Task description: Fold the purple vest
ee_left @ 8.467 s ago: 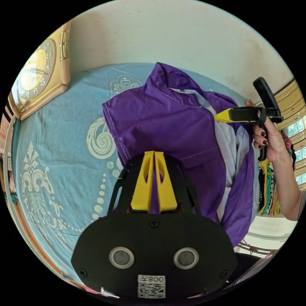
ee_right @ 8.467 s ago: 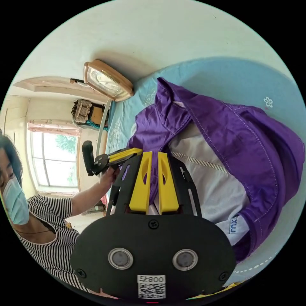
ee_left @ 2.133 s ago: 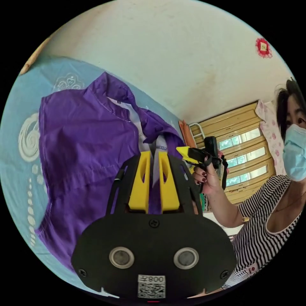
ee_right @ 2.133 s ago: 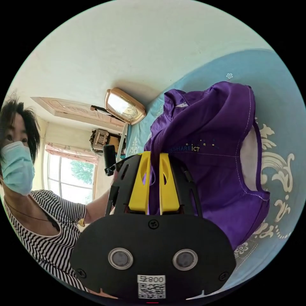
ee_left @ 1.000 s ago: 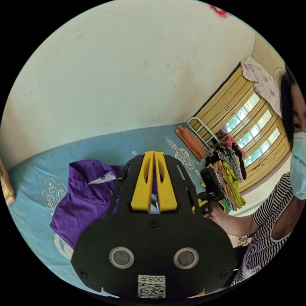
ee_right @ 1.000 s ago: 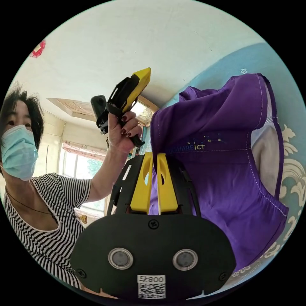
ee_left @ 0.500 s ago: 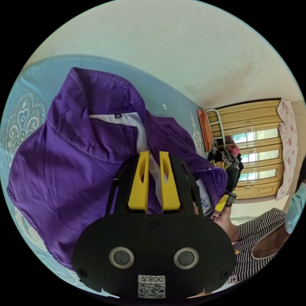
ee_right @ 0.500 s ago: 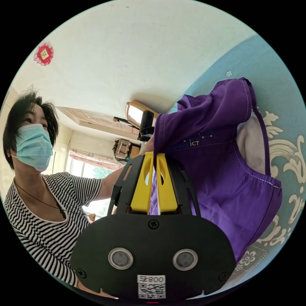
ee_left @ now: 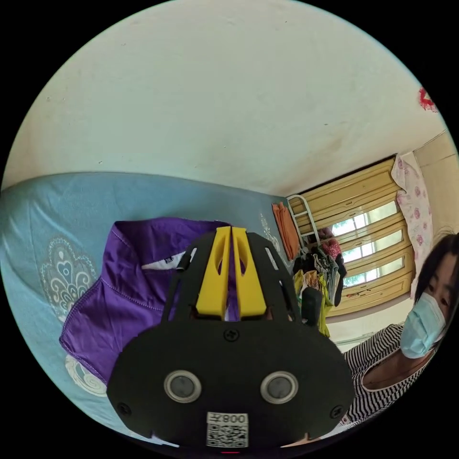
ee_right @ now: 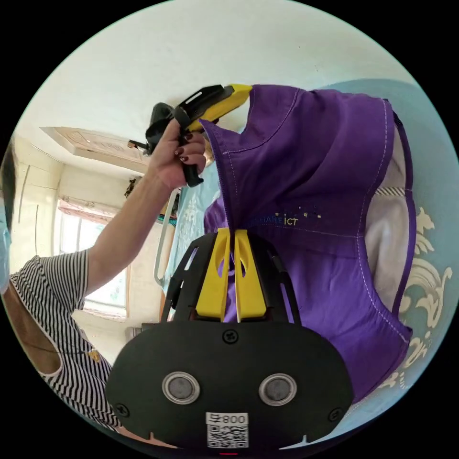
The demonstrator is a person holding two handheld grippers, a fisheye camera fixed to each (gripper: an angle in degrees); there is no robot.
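The right claw (ee_right: 232,236) has its yellow jaws drawn nearly together on the front edge of the purple vest (ee_right: 325,201), pinching the hem just below the printed chest line. In the right gripper view the left claw (ee_right: 239,95), held in the person's hand (ee_right: 174,160), is raised higher and its tip meets the vest's upper corner near the collar, so the front edge hangs taut between the two grips. In the left gripper view, the left claw (ee_left: 231,236) also shows its jaws narrow, with a sliver of purple cloth between them, so it looks clamped on the vest (ee_left: 129,306) as well. The vest is partly lifted; its far side, with the pale lining showing at the armhole, rests on the blue patterned bedspread (ee_right: 430,287) against the pale wall (ee_left: 215,105). A rack of hanging clothes (ee_left: 320,282) stands by the windows behind. The step in hand appears to be carrying this front panel across to lay it flat. To do it well, both grips should stay firm and level so the edge stays straight, move together across the garment, and lower the panel onto the bed before either claw lets go, smoothing out the bulge near the armhole.
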